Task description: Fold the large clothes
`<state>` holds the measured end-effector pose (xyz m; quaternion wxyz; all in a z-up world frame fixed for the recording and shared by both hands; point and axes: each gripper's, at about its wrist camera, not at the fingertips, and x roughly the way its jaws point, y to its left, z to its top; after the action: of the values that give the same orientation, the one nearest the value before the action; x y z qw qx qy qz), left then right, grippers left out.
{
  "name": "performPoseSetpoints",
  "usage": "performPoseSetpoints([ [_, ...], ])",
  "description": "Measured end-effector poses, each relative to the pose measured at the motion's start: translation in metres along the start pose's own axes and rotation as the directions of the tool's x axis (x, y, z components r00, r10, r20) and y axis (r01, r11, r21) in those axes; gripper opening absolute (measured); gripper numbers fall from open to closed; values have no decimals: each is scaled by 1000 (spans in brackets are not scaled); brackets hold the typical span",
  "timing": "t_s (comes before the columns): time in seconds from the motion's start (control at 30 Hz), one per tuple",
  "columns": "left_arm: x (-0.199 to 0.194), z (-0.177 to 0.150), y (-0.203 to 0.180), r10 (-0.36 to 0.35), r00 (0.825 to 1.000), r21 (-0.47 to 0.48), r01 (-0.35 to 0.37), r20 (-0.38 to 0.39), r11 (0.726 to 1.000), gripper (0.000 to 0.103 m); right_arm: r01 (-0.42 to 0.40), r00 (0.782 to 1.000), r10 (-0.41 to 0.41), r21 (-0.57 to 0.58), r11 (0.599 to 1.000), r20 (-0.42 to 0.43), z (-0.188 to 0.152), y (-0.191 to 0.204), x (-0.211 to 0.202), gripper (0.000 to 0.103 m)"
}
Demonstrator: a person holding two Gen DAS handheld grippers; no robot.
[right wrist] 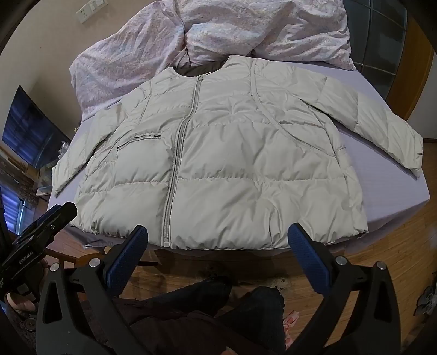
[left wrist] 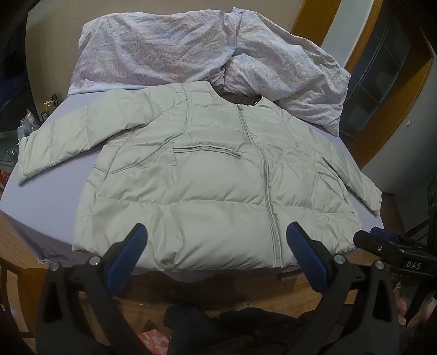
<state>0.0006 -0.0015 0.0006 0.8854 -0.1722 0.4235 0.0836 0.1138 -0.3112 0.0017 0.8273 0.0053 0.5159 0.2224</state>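
A pale grey-green quilted puffer jacket lies flat, zipped, on the lavender-sheeted bed, at twelve o'clock from both grippers. The left gripper and right gripper hover at its hem, jaws wide apart, holding nothing.

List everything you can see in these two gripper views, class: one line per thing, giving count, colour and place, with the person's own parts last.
puffer jacket: one, pale grey-green, zipped, flat on the bed, sleeves spread
bed sheet: one, lilac, under the jacket
quilt: one, pink floral, bunched beyond the collar
wood floor: brown, around the bed
wall socket: one, white, on the wall
left gripper: one, black with blue pads, open, over the hem
right gripper: one, same colours, open, over the hem
legs: dark trousers, below
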Motion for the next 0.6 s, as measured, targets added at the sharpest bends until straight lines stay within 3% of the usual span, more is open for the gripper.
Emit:
performPoseSetpoints([
  [0.6, 0, 0, 2, 1, 1000, -3, -1, 2, 1000, 101, 1, 1000, -1, -1, 1000, 4, 0, 0, 0, 102],
])
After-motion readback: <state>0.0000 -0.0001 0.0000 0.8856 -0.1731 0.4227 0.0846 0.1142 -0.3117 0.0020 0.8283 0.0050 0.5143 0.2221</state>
